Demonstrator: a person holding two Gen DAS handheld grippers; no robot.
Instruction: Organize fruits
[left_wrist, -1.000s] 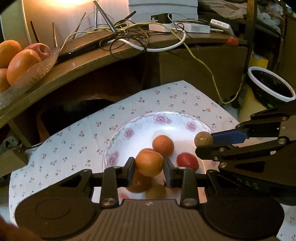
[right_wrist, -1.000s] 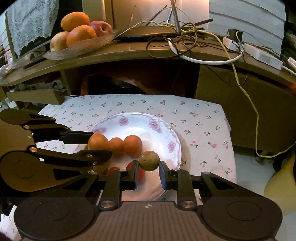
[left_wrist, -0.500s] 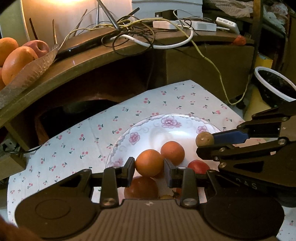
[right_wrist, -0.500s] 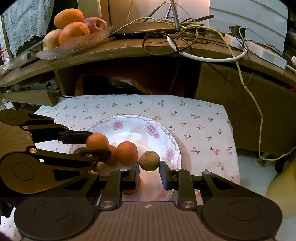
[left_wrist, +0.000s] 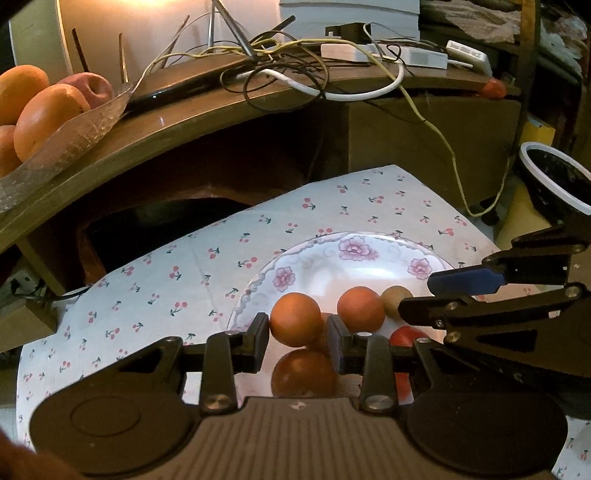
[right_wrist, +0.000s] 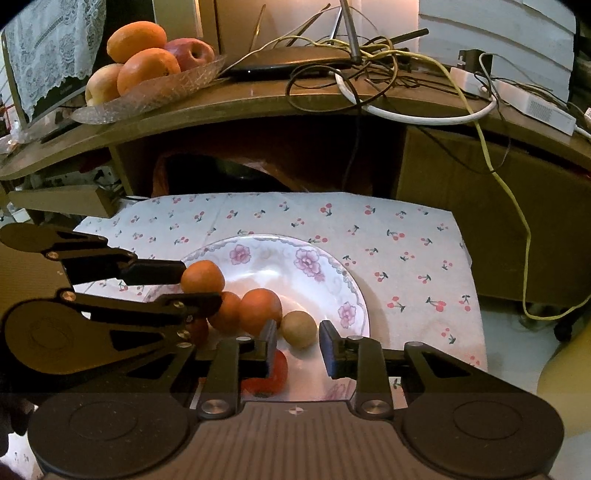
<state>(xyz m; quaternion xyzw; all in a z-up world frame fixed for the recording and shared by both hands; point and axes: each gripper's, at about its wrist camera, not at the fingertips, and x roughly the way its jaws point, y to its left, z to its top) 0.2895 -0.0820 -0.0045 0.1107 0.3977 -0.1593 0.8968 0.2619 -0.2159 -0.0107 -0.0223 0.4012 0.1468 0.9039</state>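
Observation:
A white flowered plate (left_wrist: 347, 247) (right_wrist: 306, 258) lies on a cherry-print cloth. My left gripper (left_wrist: 297, 332) (right_wrist: 195, 284) is shut on an orange (left_wrist: 295, 319) (right_wrist: 202, 277), held just above the plate's left part. My right gripper (right_wrist: 298, 341) (left_wrist: 417, 295) is open. A small brown fruit (right_wrist: 298, 328) (left_wrist: 397, 301) lies on the plate just ahead of its fingertips, with a thin gap on each side. Also on the plate are two more oranges (left_wrist: 360, 310) (left_wrist: 303, 373) and a red fruit (right_wrist: 273, 373), partly hidden by the fingers.
Behind the cloth (left_wrist: 184, 280), a wooden shelf overhangs. It carries a glass dish (right_wrist: 155, 96) of oranges and apples at the left and tangled cables (left_wrist: 295, 81) in the middle. A black bucket with a white rim (left_wrist: 554, 177) stands on the floor at the right.
Both grippers have come down closer to the plate. The brown fruit has left the right gripper's fingers and now rests on the plate. The left gripper still holds its orange.

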